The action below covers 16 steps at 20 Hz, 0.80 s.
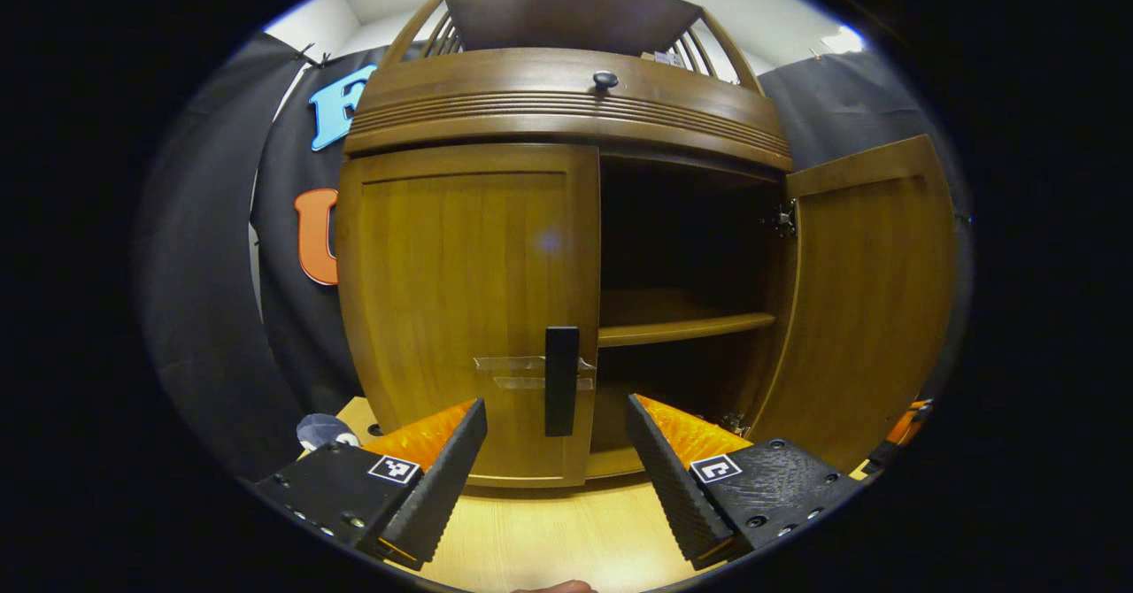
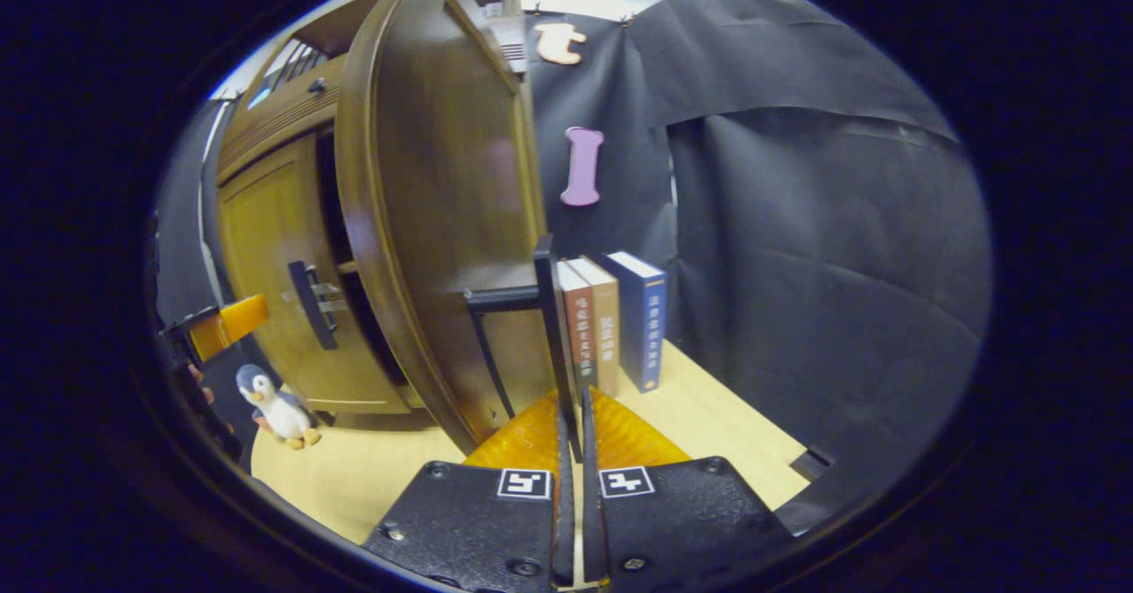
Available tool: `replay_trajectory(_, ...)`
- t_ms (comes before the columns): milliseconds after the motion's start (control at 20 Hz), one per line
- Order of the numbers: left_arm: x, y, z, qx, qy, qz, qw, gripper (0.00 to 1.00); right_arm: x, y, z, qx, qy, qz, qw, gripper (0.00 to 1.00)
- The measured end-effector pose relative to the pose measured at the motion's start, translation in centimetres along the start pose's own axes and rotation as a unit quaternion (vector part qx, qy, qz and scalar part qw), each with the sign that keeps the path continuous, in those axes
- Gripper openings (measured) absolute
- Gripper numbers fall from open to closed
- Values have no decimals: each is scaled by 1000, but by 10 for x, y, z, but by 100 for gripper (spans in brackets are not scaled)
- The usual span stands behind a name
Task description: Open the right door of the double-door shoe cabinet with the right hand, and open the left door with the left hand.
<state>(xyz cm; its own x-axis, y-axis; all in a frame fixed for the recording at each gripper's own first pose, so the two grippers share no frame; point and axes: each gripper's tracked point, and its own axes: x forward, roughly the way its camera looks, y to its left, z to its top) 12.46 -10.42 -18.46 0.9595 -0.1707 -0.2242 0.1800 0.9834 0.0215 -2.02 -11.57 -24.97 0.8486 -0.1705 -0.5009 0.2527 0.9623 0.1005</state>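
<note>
Shoe cabinet [image 1: 566, 115] right door [image 1: 872, 292] is swung open, its handle [image 2: 553, 327] pinched by the right tongs [image 2: 571, 438], while the left handle [image 1: 561, 381] could be missed by the released left tongs [image 1: 558, 451] if misaligned.

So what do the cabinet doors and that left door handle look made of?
The left door and right door look like varnished wood or wood veneer: warm brown, vertical grain, a soft sheen. The left door handle is a matte black bar, metal or plastic; I cannot tell which.
</note>
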Motion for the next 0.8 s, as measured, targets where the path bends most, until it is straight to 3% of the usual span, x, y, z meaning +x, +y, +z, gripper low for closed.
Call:
replay_trajectory(350, 25, -1, -17, 3, 15, 2, 1000, 94, -6, -10, 1, -11, 5, -7, 1000, 7)
replay_trajectory(700, 61, 8, -26, -19, 24, 19, 999, 94, -36, -74, 9, 28, -8, -59, 998, 6)
replay_trajectory(800, 68, 13, -26, -24, 26, 25, 999, 94, -40, -76, 10, 35, -7, -47, 998, 7)
